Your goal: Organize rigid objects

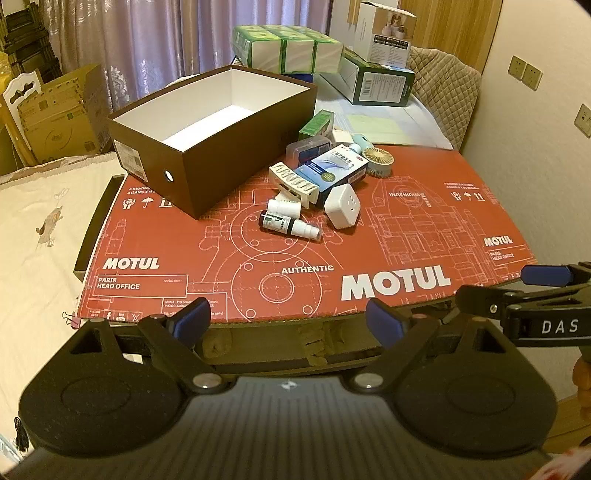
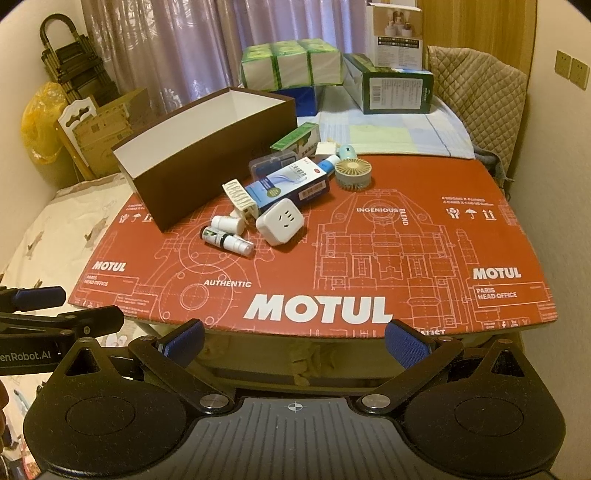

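A brown open box (image 1: 207, 155) (image 2: 199, 147) with a white, empty inside stands on the red MOTUL cardboard (image 1: 406, 229) (image 2: 406, 236). To its right lies a heap of small things: a white plug adapter (image 1: 342, 205) (image 2: 281, 222), two small bottles (image 1: 288, 223) (image 2: 227, 236), a blue-white carton (image 1: 332, 171) (image 2: 291, 184), a cream clip (image 1: 293, 182), a round fan (image 1: 376, 162) (image 2: 352, 171), a green carton (image 1: 316, 124) (image 2: 295, 137). My left gripper (image 1: 288, 321) is open and empty, short of the cardboard's near edge. My right gripper (image 2: 295, 339) is open and empty there too.
Tissue packs (image 1: 288, 46) (image 2: 291, 64), a dark green box (image 1: 380, 79) (image 2: 391, 86) and a white box (image 1: 384, 33) are stacked behind. A bed (image 1: 33, 229) lies left. A padded chair back (image 2: 480, 96) and the wall stand right.
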